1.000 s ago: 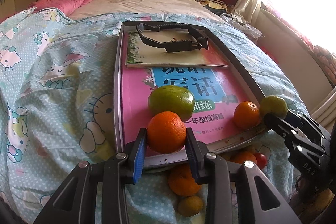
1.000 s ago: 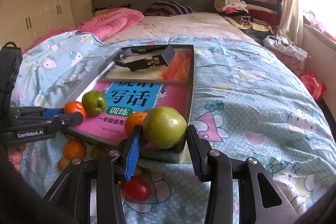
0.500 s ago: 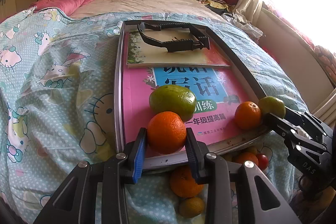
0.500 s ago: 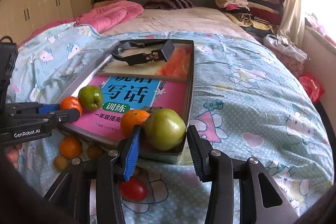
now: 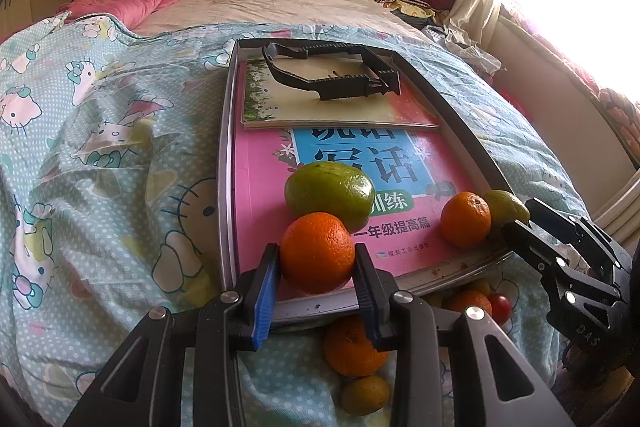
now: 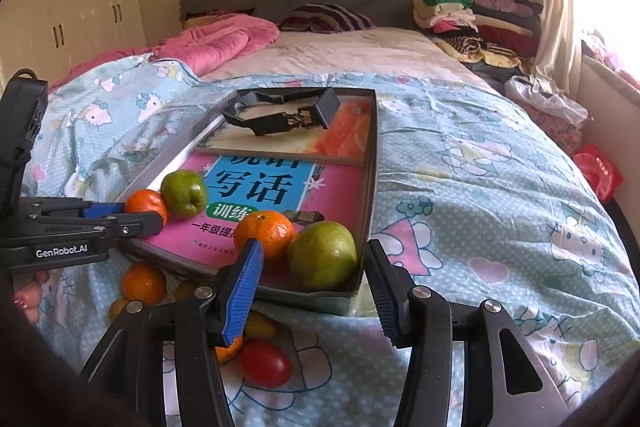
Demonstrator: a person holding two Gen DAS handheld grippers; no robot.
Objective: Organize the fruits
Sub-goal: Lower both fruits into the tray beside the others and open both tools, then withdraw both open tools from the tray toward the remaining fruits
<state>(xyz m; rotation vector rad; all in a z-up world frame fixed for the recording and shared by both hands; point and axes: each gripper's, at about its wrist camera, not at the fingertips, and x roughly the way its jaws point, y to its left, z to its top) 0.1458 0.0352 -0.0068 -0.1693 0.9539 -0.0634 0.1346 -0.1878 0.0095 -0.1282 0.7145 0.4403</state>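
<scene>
Here my left gripper is clamped on a round bright-orange mandarin, both pads pressed to its sides, holding it over the near edge of the shallow grey metal tray that lies on the blue cartoon-print bedspread. Just behind that mandarin, touching it, a large green pear-like fruit rests on the pink and blue exercise book lining the tray. My right gripper stands wide, its fingers apart around a second green fruit that sits in the tray's near right corner against the tray wall; neither pad touches it. A smaller orange mandarin sits on the book just beside that green fruit, touching it. At the tray's far end a black plastic clamp-like frame lies on a second, pale-covered book. Off the tray, on the bedspread below its near edge, lie loose fruits: an orange mandarin, a small yellow-green citrus and a red cherry tomato.
</scene>
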